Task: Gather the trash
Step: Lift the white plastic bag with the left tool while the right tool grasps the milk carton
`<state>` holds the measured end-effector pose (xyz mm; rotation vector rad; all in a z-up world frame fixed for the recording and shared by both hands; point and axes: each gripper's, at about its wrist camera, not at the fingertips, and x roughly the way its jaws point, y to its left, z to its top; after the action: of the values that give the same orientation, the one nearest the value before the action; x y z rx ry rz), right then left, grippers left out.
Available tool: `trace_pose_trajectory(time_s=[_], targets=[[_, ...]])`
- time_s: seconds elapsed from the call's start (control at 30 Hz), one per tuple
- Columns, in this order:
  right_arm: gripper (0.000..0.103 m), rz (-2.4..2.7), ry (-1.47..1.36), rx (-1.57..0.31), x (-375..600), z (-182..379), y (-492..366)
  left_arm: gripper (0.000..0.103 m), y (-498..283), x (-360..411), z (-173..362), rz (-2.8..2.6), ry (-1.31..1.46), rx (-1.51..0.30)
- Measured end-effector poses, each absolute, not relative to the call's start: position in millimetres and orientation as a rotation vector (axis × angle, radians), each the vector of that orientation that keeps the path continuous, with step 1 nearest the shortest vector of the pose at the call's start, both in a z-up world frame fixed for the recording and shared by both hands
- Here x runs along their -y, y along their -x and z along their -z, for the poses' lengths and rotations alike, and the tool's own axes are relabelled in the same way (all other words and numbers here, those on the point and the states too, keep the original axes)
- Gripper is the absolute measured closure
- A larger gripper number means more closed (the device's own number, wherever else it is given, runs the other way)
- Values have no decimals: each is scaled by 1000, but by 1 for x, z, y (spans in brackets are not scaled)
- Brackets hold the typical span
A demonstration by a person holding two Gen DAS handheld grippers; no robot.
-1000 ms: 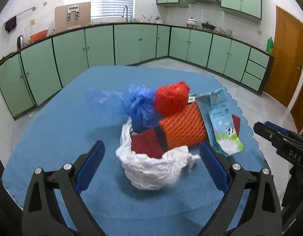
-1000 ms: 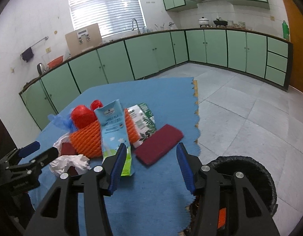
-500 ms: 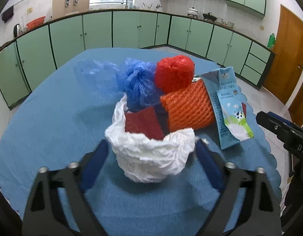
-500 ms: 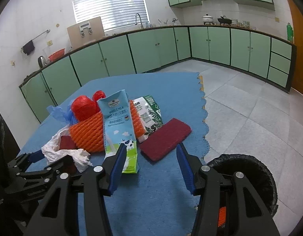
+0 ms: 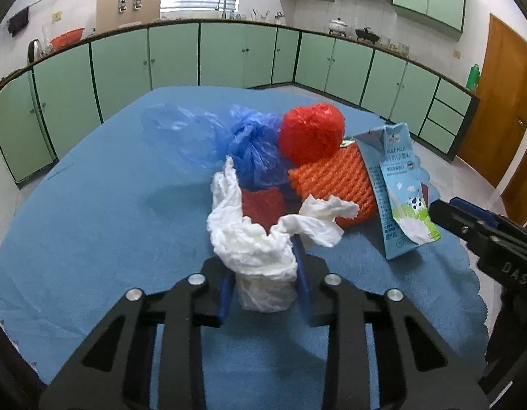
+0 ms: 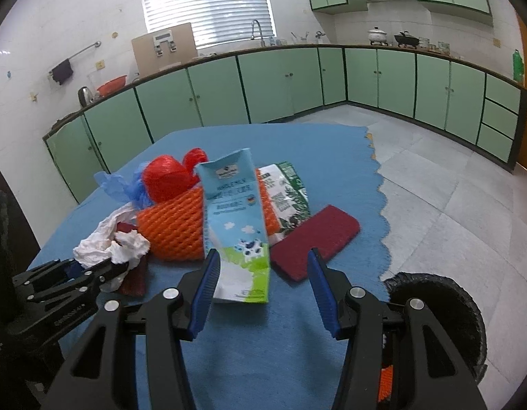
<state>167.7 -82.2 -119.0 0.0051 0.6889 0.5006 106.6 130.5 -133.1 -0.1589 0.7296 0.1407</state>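
Observation:
A crumpled white tissue wad (image 5: 260,249) sits at the near edge of the trash pile. My left gripper (image 5: 263,263) is closing on it, and its blue pads press the wad from both sides. Behind it lie a dark red pad (image 5: 263,205), a blue plastic bag (image 5: 253,147), a red bag ball (image 5: 311,133), an orange foam net (image 5: 335,177) and a milk carton (image 5: 396,184). My right gripper (image 6: 261,266) stands open just short of the milk carton (image 6: 234,218), holding nothing. The left gripper (image 6: 92,270) shows at the lower left of the right wrist view.
The pile rests on a table with a blue cloth (image 5: 92,205). A second dark red pad (image 6: 314,239) and a green-white packet (image 6: 287,191) lie right of the carton. A black-lined bin (image 6: 441,304) stands on the floor by the table's right edge. Green cabinets line the walls.
The left jaws have come in from wide apart onto the white wad, squeezing it taller. The right gripper has edged closer to the milk carton with its jaws unchanged.

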Motion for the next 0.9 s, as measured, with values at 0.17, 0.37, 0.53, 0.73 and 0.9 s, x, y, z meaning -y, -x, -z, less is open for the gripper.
trace_pose_trajectory(time_s=[0.17,0.37,0.53,0.73,0.9], targets=[[51,-514,9,-686,69,119,-170,81,-93,-132,118,-170,150,-683],[51,-522,17,-683,54,118,-177,82,-84,-132,102,-188,143,-626],[49,-514,33,-685,46,118,-184,82,-93,-136,99,-190,151,-610],[47,-501,35,-689,45,118,-190,82,-98,-141,100,-192,169,-602],[40,-497,32,-695,44,119,-192,82,-96,-145,103,-193,178,-603]])
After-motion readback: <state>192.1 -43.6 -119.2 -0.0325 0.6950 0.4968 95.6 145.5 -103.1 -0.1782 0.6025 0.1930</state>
